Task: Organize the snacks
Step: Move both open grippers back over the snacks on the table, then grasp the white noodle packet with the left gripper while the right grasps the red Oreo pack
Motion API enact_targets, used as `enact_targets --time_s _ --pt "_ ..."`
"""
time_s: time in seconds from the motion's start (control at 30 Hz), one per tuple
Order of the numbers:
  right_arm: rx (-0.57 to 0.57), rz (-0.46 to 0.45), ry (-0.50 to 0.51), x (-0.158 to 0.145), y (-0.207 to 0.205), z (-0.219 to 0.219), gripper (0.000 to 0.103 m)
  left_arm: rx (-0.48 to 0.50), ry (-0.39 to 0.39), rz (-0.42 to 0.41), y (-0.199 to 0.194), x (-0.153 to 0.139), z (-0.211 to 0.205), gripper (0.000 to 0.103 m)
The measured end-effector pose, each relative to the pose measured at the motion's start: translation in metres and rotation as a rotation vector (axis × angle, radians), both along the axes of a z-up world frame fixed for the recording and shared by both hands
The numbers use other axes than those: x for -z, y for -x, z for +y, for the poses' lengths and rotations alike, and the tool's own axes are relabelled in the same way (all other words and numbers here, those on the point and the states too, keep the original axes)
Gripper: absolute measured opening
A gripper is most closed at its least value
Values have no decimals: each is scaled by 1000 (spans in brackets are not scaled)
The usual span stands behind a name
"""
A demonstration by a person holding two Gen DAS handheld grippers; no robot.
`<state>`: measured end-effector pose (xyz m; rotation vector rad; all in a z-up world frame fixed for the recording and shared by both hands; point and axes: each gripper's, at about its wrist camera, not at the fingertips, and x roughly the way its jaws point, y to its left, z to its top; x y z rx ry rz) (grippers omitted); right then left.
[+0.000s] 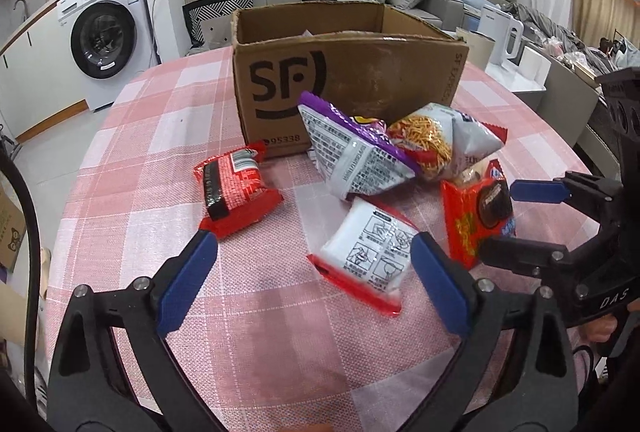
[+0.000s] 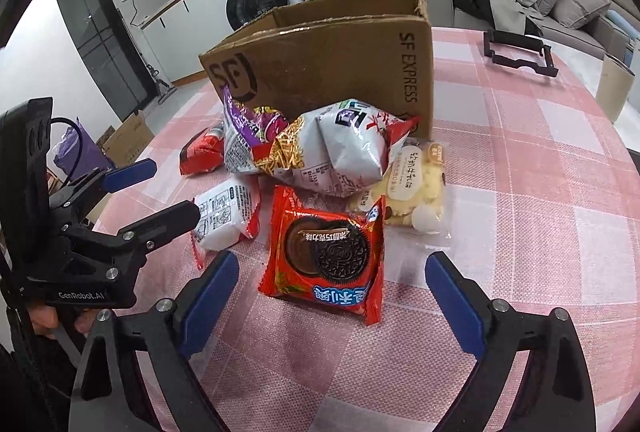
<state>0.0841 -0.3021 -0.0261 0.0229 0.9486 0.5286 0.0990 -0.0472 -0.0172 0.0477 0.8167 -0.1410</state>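
The snacks lie in a loose pile on the table (image 1: pixel 132 135), just before the open box (image 1: pixel 344 71) that should receive them. Both grippers hover with jaws spread: the left gripper (image 1: pixel 314 280) faces the white packet (image 1: pixel 370 252), the right gripper (image 2: pixel 332 296) faces the cookie packet (image 2: pixel 326 256), ready for picking.

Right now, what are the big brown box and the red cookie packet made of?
The big brown box looks like matte corrugated cardboard: dull brown, ragged torn top edge, printed black logo. The red cookie packet seems to be glossy plastic film: it shines, wrinkles, and has crimped sealed ends. It may be foil-lined inside, but that cannot be seen.
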Motion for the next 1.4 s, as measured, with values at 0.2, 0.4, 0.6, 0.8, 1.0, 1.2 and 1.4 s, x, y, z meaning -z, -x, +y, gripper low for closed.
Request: enact_targets --time_s 0.2,0.4,0.6,0.8,1.0,1.2,1.4 --pt "-2 6 11 5 0 2 88 23 -22 28 -4 11 -4 92" --pt "-15 4 21 7 0 4 85 55 -32 46 -8 19 -10 92" --pt "-20 10 14 9 -1 5 81 95 -13 68 -8 25 -14 80" --pt "-25 10 7 9 -1 4 81 111 -21 77 -16 29 -19 80" --pt "-27 7 5 9 -1 5 79 116 -20 85 -20 32 -23 70" --pt "-23 0 5 9 1 6 67 148 6 90 -19 34 -21 54" --pt "-25 9 -32 9 3 2 51 173 44 93 -13 33 -21 49"
